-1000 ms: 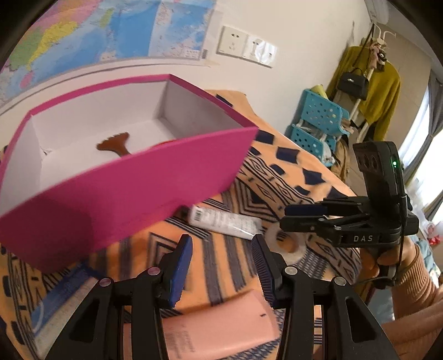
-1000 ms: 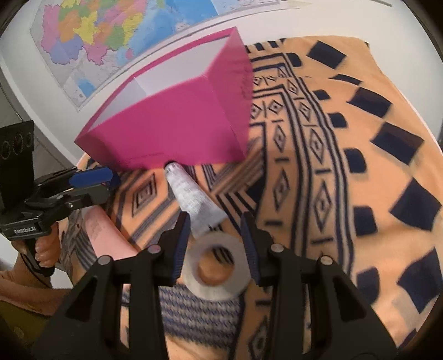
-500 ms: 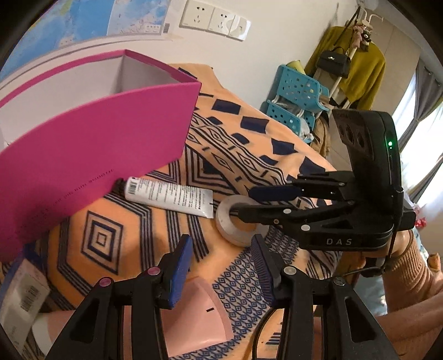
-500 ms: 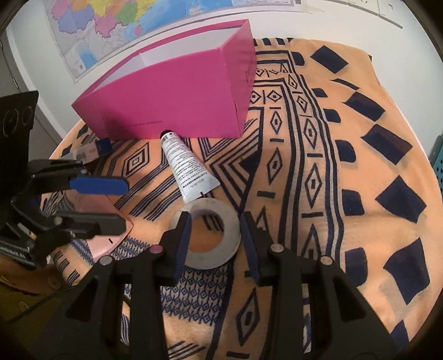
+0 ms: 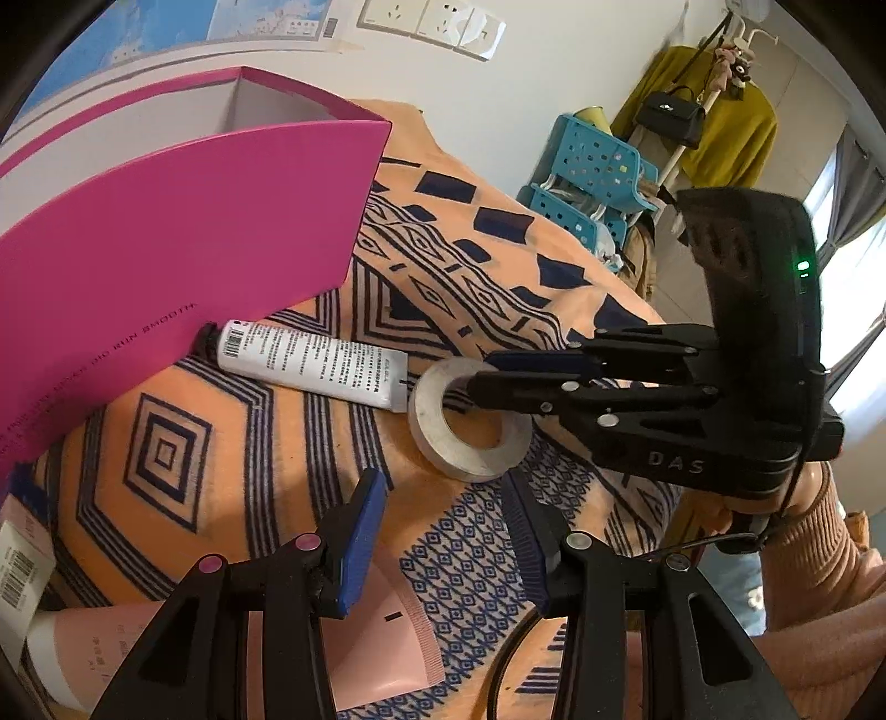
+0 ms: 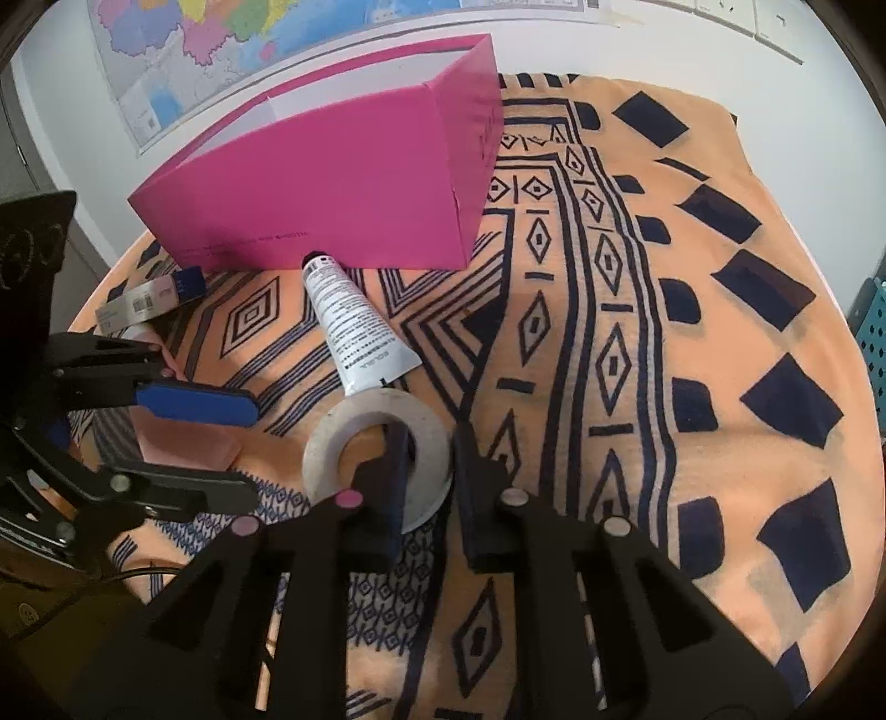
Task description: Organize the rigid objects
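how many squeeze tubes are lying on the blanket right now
2. A white tube lies between the pink box and the tape roll; a pink tube lies under the left gripper. The box may hide more.

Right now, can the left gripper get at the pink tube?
Probably yes. The left gripper stands open right over the pink tube, nothing between; the right gripper is busy, shut on the tape roll.

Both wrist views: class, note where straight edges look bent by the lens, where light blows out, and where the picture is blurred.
Left wrist view: the pink box has a top edge that bows into a curve; the window at right is washed out white; corners are black. Right wrist view: the map and wall line curve; the right gripper, shut on the tape roll, looks soft up close.
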Action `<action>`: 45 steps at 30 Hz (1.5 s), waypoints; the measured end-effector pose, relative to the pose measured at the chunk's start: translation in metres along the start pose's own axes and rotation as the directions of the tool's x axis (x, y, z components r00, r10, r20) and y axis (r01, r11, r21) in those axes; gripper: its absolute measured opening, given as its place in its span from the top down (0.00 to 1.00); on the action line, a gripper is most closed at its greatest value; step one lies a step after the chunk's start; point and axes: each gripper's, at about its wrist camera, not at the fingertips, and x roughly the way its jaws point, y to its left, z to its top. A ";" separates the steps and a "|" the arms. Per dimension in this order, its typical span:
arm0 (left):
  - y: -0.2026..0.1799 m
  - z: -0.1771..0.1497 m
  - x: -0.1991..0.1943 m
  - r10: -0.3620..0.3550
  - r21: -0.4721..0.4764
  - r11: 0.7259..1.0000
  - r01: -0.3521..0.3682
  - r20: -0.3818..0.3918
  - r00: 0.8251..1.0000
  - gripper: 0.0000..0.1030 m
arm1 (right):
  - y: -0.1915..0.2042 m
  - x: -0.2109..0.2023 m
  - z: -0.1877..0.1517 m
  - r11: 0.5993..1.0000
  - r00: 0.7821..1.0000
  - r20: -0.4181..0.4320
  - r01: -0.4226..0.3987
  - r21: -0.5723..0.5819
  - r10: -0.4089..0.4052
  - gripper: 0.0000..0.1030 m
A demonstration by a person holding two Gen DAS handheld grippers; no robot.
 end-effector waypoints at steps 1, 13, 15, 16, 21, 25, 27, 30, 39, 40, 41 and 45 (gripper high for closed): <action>0.000 0.000 0.000 -0.010 -0.003 1.000 0.010 0.001 1.000 0.58 | 0.001 -0.003 0.001 1.000 1.000 0.011 -0.004 0.002 0.004 0.83; 0.007 0.019 -0.041 -0.003 -0.034 0.999 0.007 0.123 0.992 0.67 | 0.031 -0.034 0.032 0.996 0.988 0.132 -0.070 -0.055 0.077 0.83; 0.010 0.021 -0.048 0.011 -0.041 0.999 -0.005 0.140 0.990 0.68 | 0.035 -0.036 0.038 0.995 0.986 0.146 -0.073 -0.066 0.082 0.83; 0.012 0.022 -0.051 0.015 -0.043 0.999 -0.009 0.148 0.989 0.68 | 0.038 -0.038 0.042 0.994 0.984 0.155 -0.075 -0.074 0.086 0.83; 0.017 0.034 -0.068 0.048 -0.043 0.998 -0.040 0.189 0.981 0.68 | 0.047 -0.042 0.059 0.991 0.979 0.183 -0.072 -0.116 0.092 0.83; 0.020 0.049 -0.078 0.085 -0.035 0.996 -0.079 0.219 0.972 0.68 | 0.052 -0.046 0.079 0.987 0.972 0.214 -0.063 -0.148 0.094 0.83; 0.023 0.057 -0.084 0.103 -0.033 0.995 -0.098 0.234 0.967 0.68 | 0.054 -0.047 0.090 0.986 0.968 0.230 -0.062 -0.156 0.098 0.83; 0.027 0.070 -0.089 0.129 -0.029 0.992 -0.125 0.251 0.959 0.68 | 0.054 -0.048 0.102 0.985 0.963 0.249 -0.062 -0.161 0.101 0.83; 0.044 0.101 -0.087 0.171 -0.040 0.985 -0.167 0.257 0.951 0.68 | 0.047 -0.037 0.137 0.988 0.957 0.274 -0.061 -0.139 0.098 0.83; 0.047 0.104 -0.086 0.172 -0.042 0.985 -0.166 0.254 0.952 0.68 | 0.046 -0.035 0.140 0.989 0.958 0.272 -0.061 -0.136 0.096 0.83; 0.049 0.106 -0.085 0.175 -0.045 0.985 -0.169 0.251 0.952 0.68 | 0.045 -0.032 0.142 0.990 0.958 0.270 -0.061 -0.131 0.094 0.83; 0.057 0.113 -0.078 0.188 -0.058 0.982 -0.180 0.234 0.954 0.68 | 0.041 -0.020 0.152 0.992 0.964 0.252 -0.056 -0.116 0.084 0.83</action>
